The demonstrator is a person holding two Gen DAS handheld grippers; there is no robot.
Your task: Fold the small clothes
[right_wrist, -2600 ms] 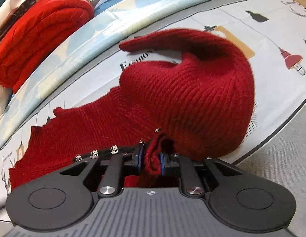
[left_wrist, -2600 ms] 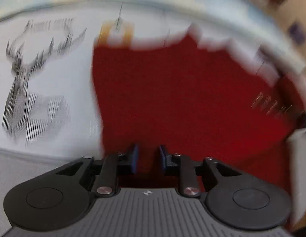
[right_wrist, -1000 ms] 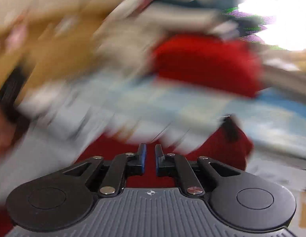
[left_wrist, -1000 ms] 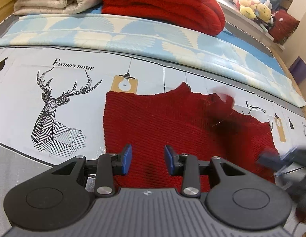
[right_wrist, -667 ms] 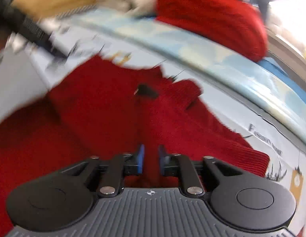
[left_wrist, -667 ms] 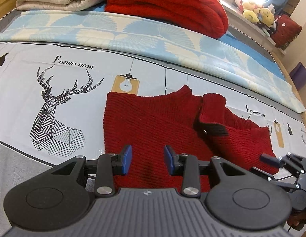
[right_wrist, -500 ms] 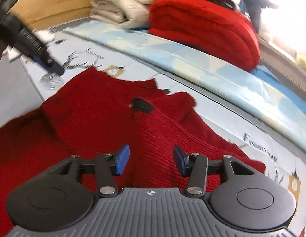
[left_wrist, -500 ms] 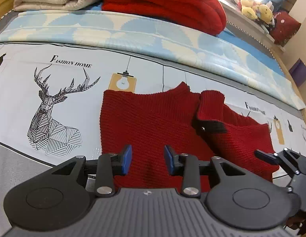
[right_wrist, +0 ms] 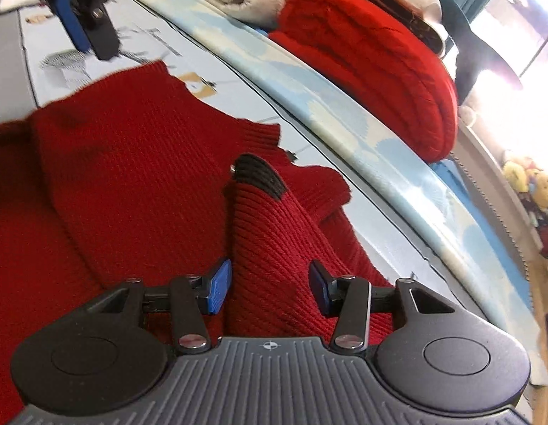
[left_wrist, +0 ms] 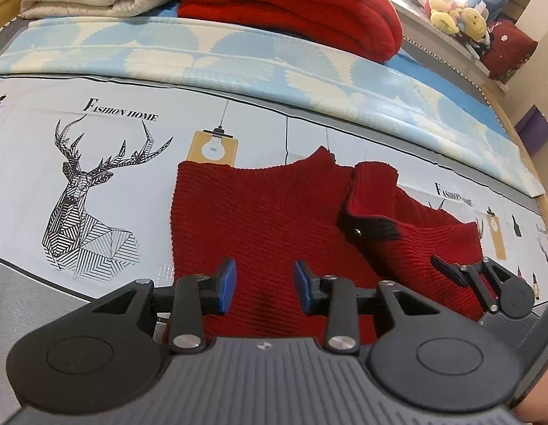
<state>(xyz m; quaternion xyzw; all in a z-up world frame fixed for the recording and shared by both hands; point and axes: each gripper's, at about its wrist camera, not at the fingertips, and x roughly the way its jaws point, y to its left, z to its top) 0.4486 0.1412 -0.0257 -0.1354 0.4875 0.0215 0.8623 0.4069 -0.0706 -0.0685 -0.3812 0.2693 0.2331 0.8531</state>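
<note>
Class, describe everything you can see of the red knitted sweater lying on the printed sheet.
The red sweater is a dark red ribbed knit, lying mostly flat on the printed sheet. One sleeve is folded across the body; its cuff is black-edged. Both the left gripper and right gripper hover open above it, gripping nothing.

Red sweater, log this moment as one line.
red sweater: flat on bed, right part folded over | left tongs: open, empty | right tongs: open, over fold

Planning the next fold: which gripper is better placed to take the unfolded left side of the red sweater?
Left. The left gripper hangs open over the sweater's flat half; the right gripper sits over the folded sleeve.
</note>
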